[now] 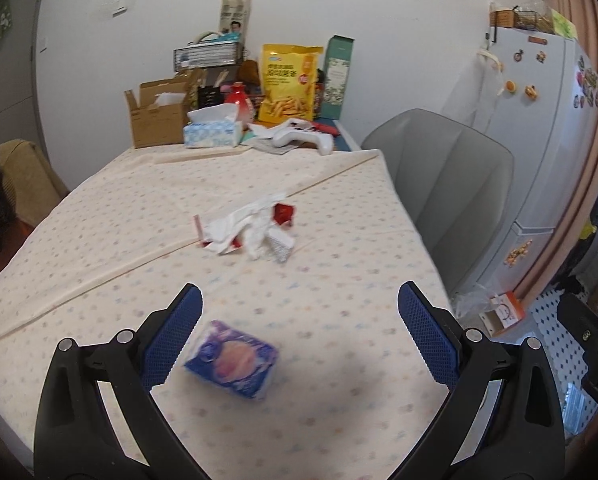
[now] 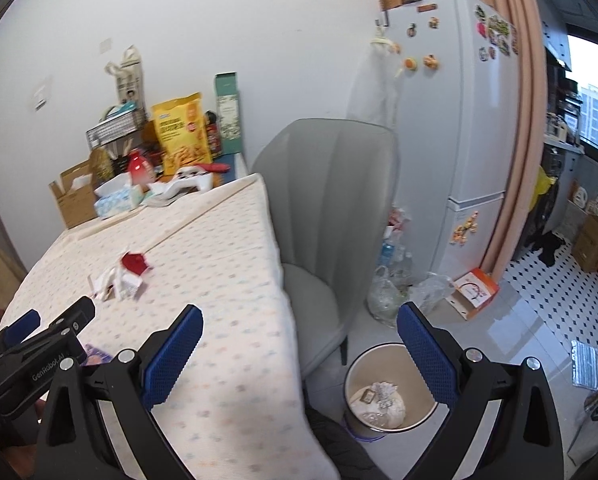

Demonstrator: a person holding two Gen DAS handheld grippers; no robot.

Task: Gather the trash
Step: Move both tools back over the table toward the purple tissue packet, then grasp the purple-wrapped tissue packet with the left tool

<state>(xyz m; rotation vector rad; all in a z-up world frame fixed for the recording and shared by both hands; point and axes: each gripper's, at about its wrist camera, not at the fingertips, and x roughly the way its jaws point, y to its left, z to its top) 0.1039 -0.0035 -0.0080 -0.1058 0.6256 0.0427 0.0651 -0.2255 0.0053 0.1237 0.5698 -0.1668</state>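
A purple and blue snack wrapper [image 1: 233,360] lies on the table's dotted cloth [image 1: 99,240] between the fingers of my open left gripper [image 1: 299,316], nearer the left finger. A pile of white and red crumpled wrappers [image 1: 251,228] lies mid-table; it also shows in the right wrist view [image 2: 123,276]. My right gripper [image 2: 299,332] is open and empty, above the table's right edge. A round bin [image 2: 387,392] with crumpled trash inside stands on the floor below it. The left gripper [image 2: 39,340] shows at the left of the right wrist view.
A grey chair [image 2: 331,216] stands by the table's right side. A cardboard box [image 1: 155,116], tissue box [image 1: 213,128], yellow snack bag [image 1: 287,84] and green box [image 1: 337,76] crowd the far end. A fridge [image 2: 459,120], plastic bags [image 2: 395,292] and an orange box [image 2: 475,292] stand right.
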